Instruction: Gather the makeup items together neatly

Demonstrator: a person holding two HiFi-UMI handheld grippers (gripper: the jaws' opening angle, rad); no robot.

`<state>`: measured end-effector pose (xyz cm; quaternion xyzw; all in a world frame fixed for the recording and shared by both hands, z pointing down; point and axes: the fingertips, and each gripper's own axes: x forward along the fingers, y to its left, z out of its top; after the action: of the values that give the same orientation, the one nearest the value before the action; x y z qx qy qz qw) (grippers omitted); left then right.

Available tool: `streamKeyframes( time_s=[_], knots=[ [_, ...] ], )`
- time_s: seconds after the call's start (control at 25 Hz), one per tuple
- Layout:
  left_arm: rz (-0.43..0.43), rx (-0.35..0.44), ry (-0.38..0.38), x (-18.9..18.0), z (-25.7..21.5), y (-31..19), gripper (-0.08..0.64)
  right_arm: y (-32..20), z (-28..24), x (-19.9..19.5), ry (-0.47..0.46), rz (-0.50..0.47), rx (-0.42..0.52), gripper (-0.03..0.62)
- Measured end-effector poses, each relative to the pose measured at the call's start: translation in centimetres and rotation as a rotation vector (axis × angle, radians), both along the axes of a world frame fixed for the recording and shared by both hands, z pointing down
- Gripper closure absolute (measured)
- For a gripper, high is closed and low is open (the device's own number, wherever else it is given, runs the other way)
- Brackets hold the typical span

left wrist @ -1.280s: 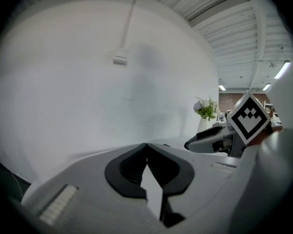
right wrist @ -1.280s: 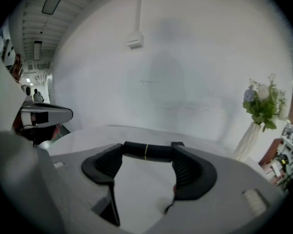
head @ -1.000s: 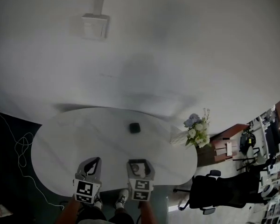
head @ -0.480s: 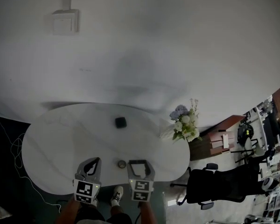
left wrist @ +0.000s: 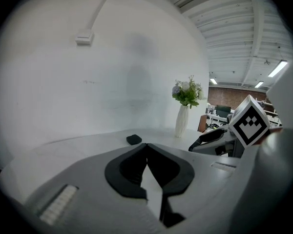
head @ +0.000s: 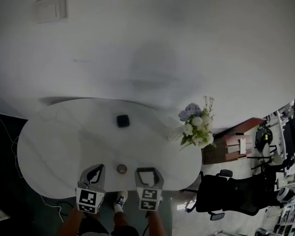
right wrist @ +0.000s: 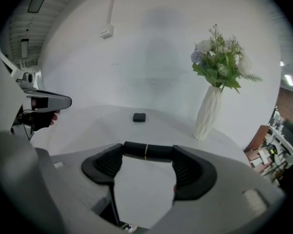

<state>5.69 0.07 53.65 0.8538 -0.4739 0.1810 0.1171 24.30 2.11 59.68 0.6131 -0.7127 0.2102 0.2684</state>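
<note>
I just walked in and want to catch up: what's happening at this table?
A person holds two grippers at the near edge of a white table. The right gripper clamps a black tube end to end between its jaws. The left gripper has its jaws together, empty. A small round item lies between the grippers, and a small black case sits farther out.

The head view is dim, grey and grainy. Its fisheye bows the oval table (head: pixel 49 146) and bends the room at the right edge. A broad, soft shadow smudges the white wall (head: pixel 226 58). Both gripper views are brighter, ringed by black vignette. Ceiling strip lights (left wrist: pixel 278 68) glow at the left gripper view's upper right. The black tube (right wrist: pixel 146 150), close to the lens, looks slightly soft.
</note>
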Motion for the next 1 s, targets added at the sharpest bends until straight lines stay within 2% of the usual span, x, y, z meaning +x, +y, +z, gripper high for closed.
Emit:
streamKeyframes(
  time_s=[0.56,1.0],
  knots=[
    [-0.051,-0.094,-0.037,1.2,6.3,0.7,0.549,-0.5,7.8,1.1,-0.018,-0.042,-0.109,0.27],
    [-0.037,-0.129,-0.057,1.7,8.3,0.5,0.549,-0.4,10.3,1.1,-0.03,-0.03,-0.146,0.27]
  ],
)
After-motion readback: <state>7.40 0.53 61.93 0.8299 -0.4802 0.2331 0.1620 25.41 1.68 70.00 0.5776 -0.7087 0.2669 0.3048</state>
